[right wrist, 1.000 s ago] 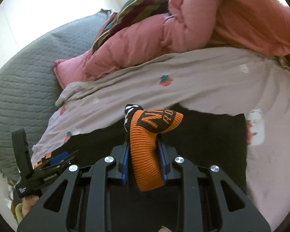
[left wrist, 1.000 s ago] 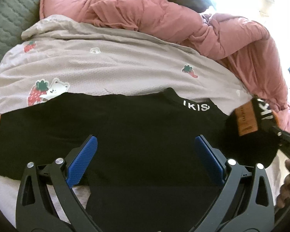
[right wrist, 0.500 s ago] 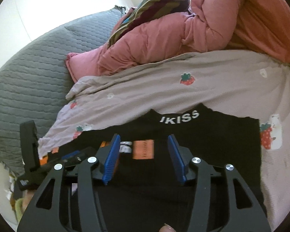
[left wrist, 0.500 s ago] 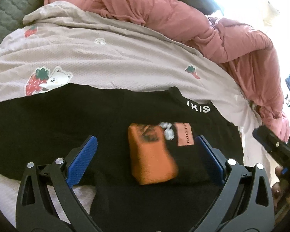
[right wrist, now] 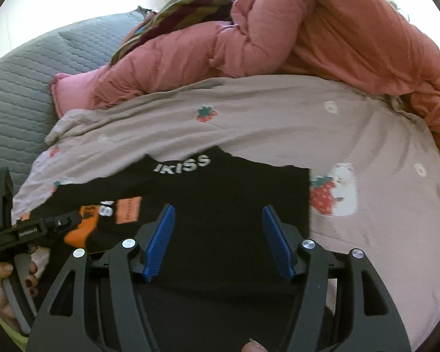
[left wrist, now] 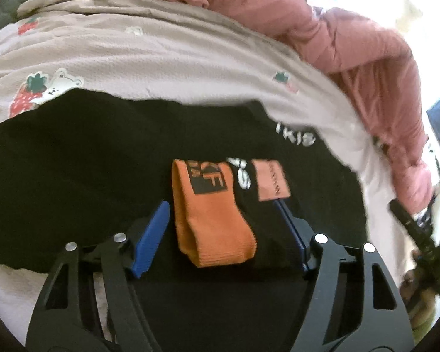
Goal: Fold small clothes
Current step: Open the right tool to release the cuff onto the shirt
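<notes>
left gripper point(left wrist: 220, 231) jaws closing around the orange-and-black sock point(left wrist: 212, 214) at frame centre on the black garment point(left wrist: 88, 170), pads not yet touching; right gripper point(right wrist: 218, 242) jaws opening, empty, over black fabric

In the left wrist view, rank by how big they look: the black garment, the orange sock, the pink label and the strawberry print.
1. black garment
2. orange sock
3. strawberry print and pink label: look alike, so unranked.
</notes>
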